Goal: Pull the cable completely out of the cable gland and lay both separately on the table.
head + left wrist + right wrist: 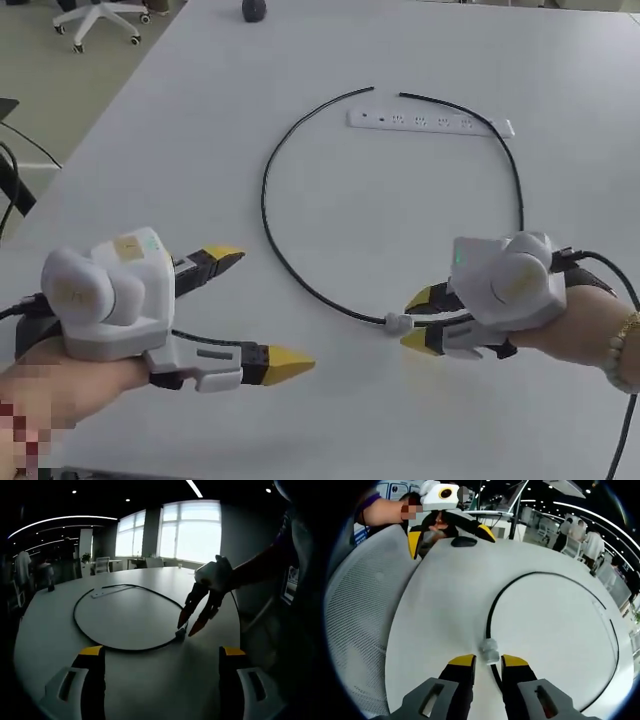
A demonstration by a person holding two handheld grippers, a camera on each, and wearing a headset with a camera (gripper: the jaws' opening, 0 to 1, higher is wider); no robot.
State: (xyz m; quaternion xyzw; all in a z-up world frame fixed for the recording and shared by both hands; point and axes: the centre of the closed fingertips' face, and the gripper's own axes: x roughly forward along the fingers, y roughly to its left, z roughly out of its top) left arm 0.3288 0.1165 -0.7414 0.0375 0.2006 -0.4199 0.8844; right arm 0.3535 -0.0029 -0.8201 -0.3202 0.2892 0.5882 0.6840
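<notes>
Left gripper: near-left part of the surface; jaws spread wide with nothing in them; well apart from the cable.
Right gripper: near-right part of the surface; tips point left at the gland; jaws a little apart with a narrow gap.
Right jaws, detail: in the right gripper view the cable runs between the two jaws; the gap is wider than the cable, and no pinch can be seen.
Gland: white, small, threaded on the cable; lies on the surface just ahead of the right jaw tips; cannot tell if a tip touches it.
Cable: black, passes through the gland; lies as a big open loop on the surface. One side runs from the gland up the left of the loop toward the far edge; the other side goes under the right gripper and curves up the right.
Cable ends: both near the power strip, apart from each other.
Power strip: white, flat, toward the far edge, at the open top of the loop.
Dark object: at the far edge; too small to tell what it is.
</notes>
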